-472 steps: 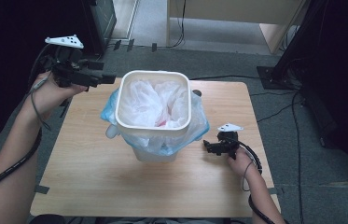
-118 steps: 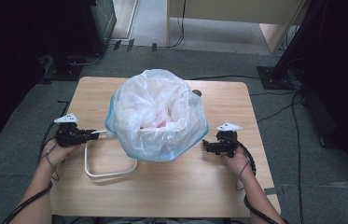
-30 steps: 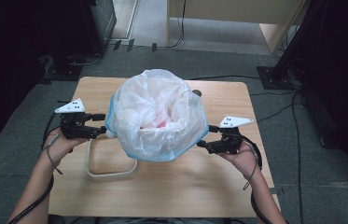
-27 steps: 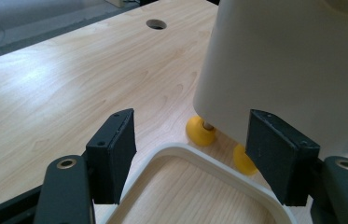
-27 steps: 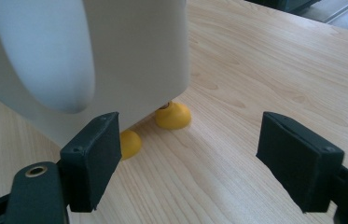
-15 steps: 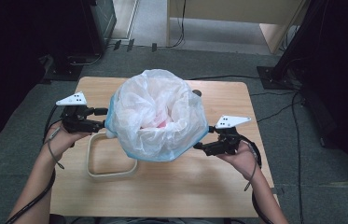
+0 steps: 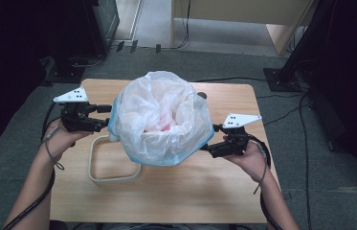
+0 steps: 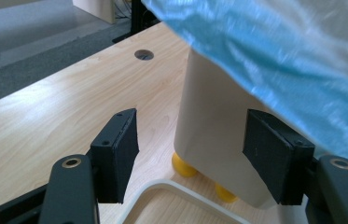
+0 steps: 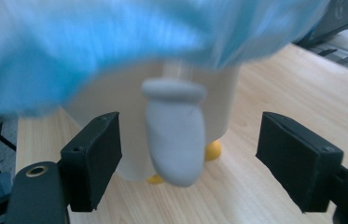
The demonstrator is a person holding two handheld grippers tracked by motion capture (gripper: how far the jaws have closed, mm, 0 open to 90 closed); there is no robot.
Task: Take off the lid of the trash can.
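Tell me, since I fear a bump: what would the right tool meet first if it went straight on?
Probably the grey tab on the cream bin, dead ahead between the right tool's open jaws; depth is unclear.

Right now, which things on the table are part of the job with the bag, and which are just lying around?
Part of the job:
- bin bag, white with a blue outside
- cream bin under it
- left hand-held gripper, open
- right hand-held gripper, open

Just lying about:
- cream rim frame, flat on the table
- cables on the floor
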